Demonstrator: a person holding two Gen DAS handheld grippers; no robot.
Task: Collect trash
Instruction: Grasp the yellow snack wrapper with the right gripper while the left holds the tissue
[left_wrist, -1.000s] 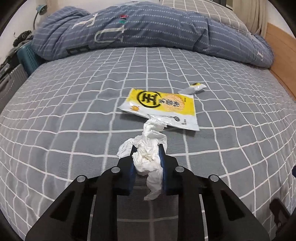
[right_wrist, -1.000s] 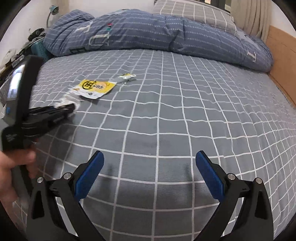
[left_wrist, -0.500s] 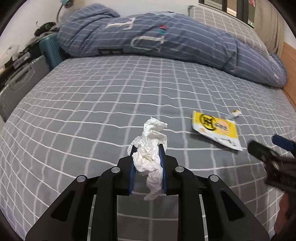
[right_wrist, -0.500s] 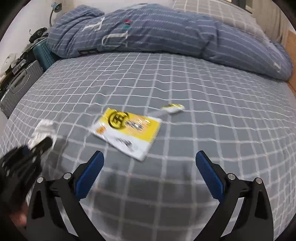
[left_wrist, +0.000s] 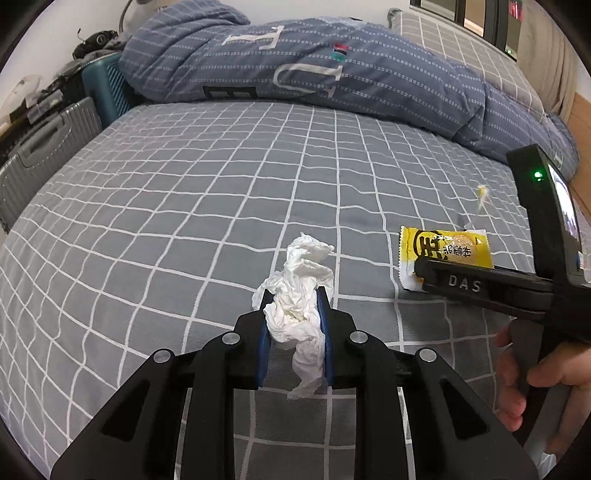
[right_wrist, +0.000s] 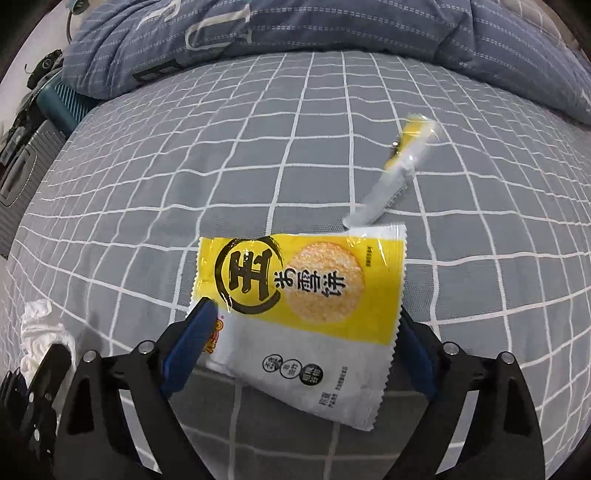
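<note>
My left gripper (left_wrist: 293, 314) is shut on a crumpled white tissue (left_wrist: 301, 280) and holds it above the grey checked bed sheet (left_wrist: 184, 206). My right gripper (right_wrist: 301, 325) is open, its blue pads on either side of a yellow and white snack wrapper (right_wrist: 303, 295) that lies flat on the sheet. In the left wrist view the right gripper (left_wrist: 421, 271) reaches over the wrapper (left_wrist: 443, 247) from the right. A small torn yellow and clear wrapper strip (right_wrist: 399, 173) lies just beyond the big wrapper. The tissue also shows at the lower left of the right wrist view (right_wrist: 40, 328).
A rolled blue striped duvet (left_wrist: 314, 70) lies across the far side of the bed. Suitcases (left_wrist: 40, 151) and clutter stand beside the bed on the left. A wooden headboard edge (left_wrist: 581, 114) is at the far right.
My right gripper has moved in close over the snack wrapper, which now lies between its open fingers. My left gripper has swung left, still holding the tissue.
</note>
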